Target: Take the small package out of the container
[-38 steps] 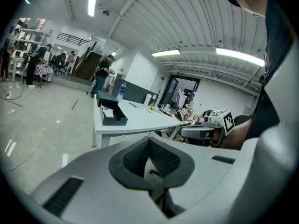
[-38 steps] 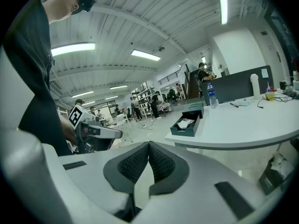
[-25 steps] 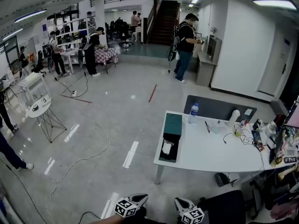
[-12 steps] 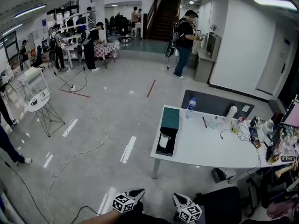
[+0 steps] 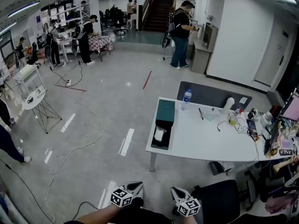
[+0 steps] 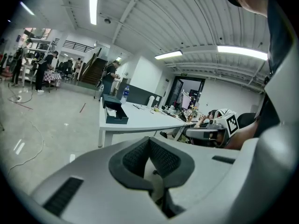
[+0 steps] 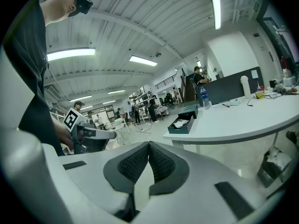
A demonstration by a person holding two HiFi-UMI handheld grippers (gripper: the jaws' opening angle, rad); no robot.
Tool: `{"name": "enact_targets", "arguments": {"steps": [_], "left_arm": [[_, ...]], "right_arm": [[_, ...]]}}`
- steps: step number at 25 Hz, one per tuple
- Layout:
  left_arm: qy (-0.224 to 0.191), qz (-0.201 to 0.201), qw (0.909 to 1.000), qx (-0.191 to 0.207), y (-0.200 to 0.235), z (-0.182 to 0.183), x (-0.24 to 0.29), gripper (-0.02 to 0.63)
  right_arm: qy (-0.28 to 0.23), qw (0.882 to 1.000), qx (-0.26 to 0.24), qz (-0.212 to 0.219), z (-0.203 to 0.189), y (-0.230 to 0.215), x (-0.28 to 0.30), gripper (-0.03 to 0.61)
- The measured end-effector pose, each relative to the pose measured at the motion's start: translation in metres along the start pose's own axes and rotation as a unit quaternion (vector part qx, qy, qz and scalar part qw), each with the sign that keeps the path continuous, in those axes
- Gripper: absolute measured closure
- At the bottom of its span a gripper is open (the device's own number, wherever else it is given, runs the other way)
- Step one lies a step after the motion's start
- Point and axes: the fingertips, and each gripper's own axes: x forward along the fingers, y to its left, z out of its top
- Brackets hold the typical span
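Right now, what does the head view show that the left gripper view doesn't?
Only the head view: the marker cube on the left gripper, seen from above. Only the left gripper view: that gripper's jaws, shut with nothing between them. Both: the right gripper, the white table, the green container with the small package inside, and the water bottle.

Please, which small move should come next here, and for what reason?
Probably a step closer to the table. The left tool and the right tool are both shut and empty, held low near the body, while the open box with the white package lies far ahead at the table's end.
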Motion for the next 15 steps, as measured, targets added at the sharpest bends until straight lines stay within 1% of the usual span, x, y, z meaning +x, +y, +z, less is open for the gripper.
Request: {"name": "enact_targets", "arguments": {"steps": [8,15], "left_arm": [[0.004,0.001,1.0000,-0.003,0.015,0.011,0.015,0.606],[-0.002,-0.012,0.9999,0.003,0.038,0.036,0.037,0.606]], "right_arm": [[0.006,1.000,0.003,-0.004,0.007,-0.016,0.016,0.552],[0.010,1.000,-0.003,-0.011,0.026,-0.030,0.041,0.552]]}}
